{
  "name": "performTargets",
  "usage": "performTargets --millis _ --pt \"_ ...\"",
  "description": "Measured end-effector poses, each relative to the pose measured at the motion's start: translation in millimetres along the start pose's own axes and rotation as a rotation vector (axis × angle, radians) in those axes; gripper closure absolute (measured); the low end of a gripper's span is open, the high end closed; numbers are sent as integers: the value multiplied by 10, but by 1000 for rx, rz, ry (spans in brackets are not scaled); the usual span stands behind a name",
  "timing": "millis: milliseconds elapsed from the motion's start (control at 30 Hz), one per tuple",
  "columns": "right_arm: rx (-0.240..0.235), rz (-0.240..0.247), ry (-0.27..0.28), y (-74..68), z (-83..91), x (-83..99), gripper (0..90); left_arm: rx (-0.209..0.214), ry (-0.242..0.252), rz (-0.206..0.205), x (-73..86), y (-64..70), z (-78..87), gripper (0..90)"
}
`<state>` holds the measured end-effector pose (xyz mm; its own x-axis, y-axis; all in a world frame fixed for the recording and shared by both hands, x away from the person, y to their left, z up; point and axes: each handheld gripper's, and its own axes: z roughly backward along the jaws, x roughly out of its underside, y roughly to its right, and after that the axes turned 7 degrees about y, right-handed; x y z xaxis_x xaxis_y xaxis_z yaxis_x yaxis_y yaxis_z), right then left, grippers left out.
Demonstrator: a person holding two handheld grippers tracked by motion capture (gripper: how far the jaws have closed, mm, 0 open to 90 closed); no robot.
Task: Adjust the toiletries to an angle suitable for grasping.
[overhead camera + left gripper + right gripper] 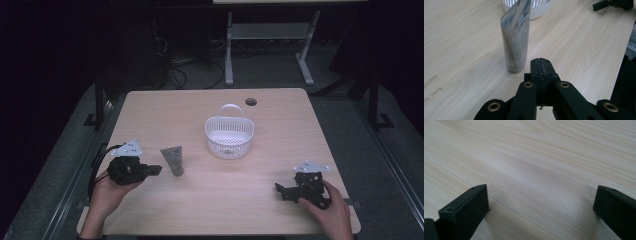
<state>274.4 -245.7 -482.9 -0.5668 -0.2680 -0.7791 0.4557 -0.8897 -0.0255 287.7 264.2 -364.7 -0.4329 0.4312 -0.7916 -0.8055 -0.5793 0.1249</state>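
A grey squeeze tube (173, 160) lies on the wooden table (280, 125), cap end toward me. In the left gripper view the tube (516, 37) sits just ahead and to the left of the jaws. My left gripper (156, 169) (541, 65) rests on the table left of the tube, shut with nothing between its jaws, its tip a short gap from the tube. A white slatted basket (229, 137) (537, 11) with a hoop handle stands empty beyond the tube. My right gripper (281, 191) (541, 205) sits at the near right, open over bare wood, and also shows as the far gripper (610, 3).
A round cable hole (251, 102) is near the table's far edge. Beyond the table stand a white desk frame (270, 35) and floor cables (175, 70). A hand holds each gripper near the table's front edge.
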Motion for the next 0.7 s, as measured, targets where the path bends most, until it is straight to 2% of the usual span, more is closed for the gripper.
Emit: performTargets --millis 367,700 --pt "1 -2 0 0 -3 -2 0 -6 15 -19 -174 -14 22 896" --pt "1 -2 0 0 -3 -2 0 -19 14 -15 -275 -79 33 896"
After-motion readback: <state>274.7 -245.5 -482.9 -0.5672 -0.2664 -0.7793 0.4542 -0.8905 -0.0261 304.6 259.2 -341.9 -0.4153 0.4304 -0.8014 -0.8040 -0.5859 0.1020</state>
